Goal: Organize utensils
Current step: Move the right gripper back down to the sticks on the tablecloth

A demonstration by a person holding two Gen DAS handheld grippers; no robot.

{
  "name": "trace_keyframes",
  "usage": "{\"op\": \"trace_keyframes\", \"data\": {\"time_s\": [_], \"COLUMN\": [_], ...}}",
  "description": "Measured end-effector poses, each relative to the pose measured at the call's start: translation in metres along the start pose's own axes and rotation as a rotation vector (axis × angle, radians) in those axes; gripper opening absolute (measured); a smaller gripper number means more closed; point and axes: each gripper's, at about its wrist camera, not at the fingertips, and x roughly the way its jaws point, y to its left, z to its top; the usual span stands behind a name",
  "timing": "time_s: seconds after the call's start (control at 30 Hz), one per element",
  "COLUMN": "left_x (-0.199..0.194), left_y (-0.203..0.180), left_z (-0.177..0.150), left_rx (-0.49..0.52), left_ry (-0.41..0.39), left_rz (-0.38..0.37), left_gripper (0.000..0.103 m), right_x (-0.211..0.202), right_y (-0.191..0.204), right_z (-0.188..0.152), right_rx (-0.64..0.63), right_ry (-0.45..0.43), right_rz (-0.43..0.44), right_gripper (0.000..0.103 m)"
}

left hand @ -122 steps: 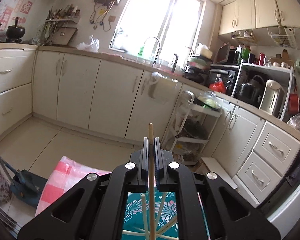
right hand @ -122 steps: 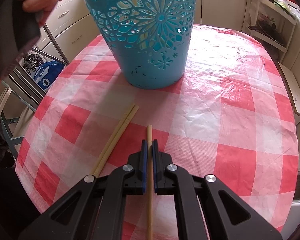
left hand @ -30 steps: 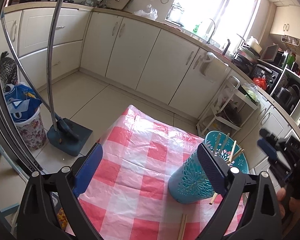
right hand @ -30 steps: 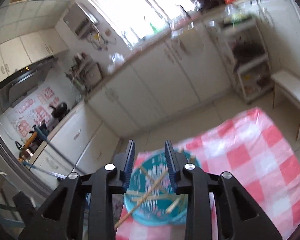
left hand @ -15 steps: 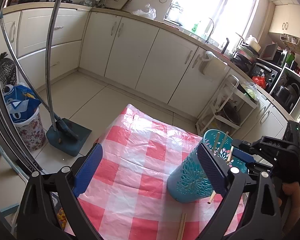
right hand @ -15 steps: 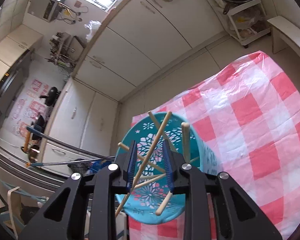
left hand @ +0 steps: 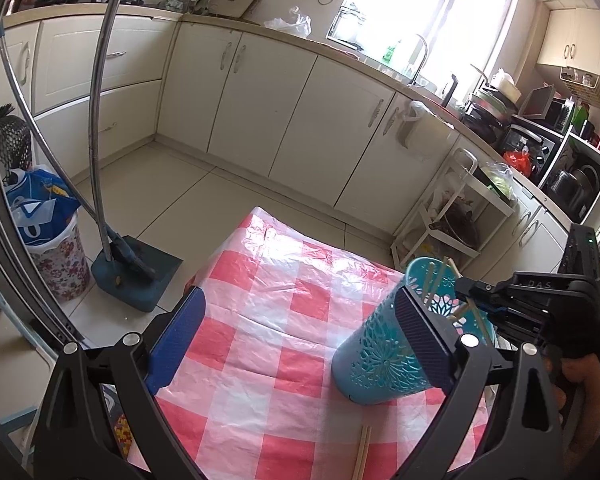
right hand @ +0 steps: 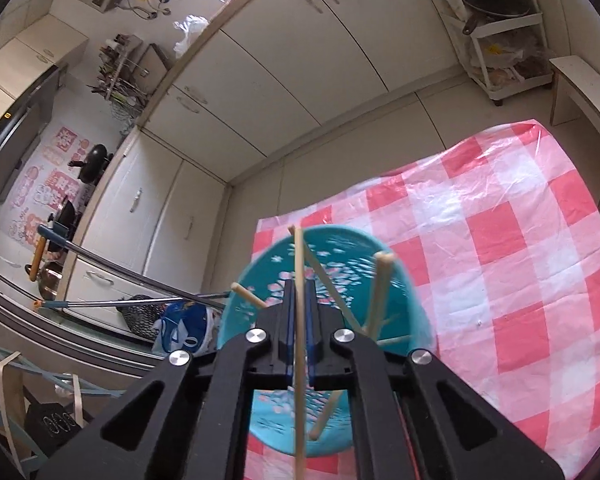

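Note:
A teal cut-out utensil holder stands on the red-and-white checked table and holds several wooden chopsticks. My left gripper is open wide and empty, left of the holder. Two loose chopsticks lie on the cloth in front of the holder. My right gripper is directly above the holder's mouth and shut on a chopstick, which points down into the holder. The right gripper also shows in the left wrist view, over the holder's rim.
Cream kitchen cabinets line the far wall. A dustpan and broom and a floral bin stand on the floor left of the table. A white wire rack stands behind the table. The table edge lies to the left.
My right gripper has moved lower over the holder and closed its jaws on a chopstick. My left gripper has stayed open and nearly still.

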Motion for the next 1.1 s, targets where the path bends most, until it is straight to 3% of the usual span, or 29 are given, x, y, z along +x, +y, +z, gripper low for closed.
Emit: {"op": "trace_keyframes", "data": {"time_s": [0.3,0.43,0.5,0.6,0.7,0.97,1.1], "left_x": [0.000,-0.001,0.000,0.000,-0.001,0.000,-0.002], "left_y": [0.002,0.001,0.001,0.001,0.001,0.000,-0.001], "left_z": [0.000,-0.001,-0.001,-0.001,-0.001,0.000,-0.001], "left_rx": [-0.005,0.000,0.000,-0.001,-0.001,-0.008,0.008], "left_ry": [0.004,0.005,0.006,0.005,0.003,0.002,-0.003], "left_rz": [-0.003,-0.004,-0.005,-0.005,-0.004,-0.008,-0.006], "left_gripper": [0.092,0.092,0.092,0.092,0.092,0.092,0.092], "right_x": [-0.022,-0.041,-0.045,-0.035,-0.022,-0.016,-0.016], "right_y": [0.013,0.024,0.030,0.028,0.022,0.023,0.025], "right_z": [0.002,0.011,0.015,0.017,0.016,-0.013,-0.038], "right_rx": [-0.037,-0.065,-0.097,-0.110,-0.111,-0.228,-0.321], "right_ry": [-0.119,-0.288,-0.397,-0.483,-0.510,-0.475,-0.415], "right_rz": [0.074,0.120,0.104,0.065,0.032,-0.024,-0.076], "right_gripper": [0.005,0.006,0.006,0.006,0.007,0.007,0.024]}}
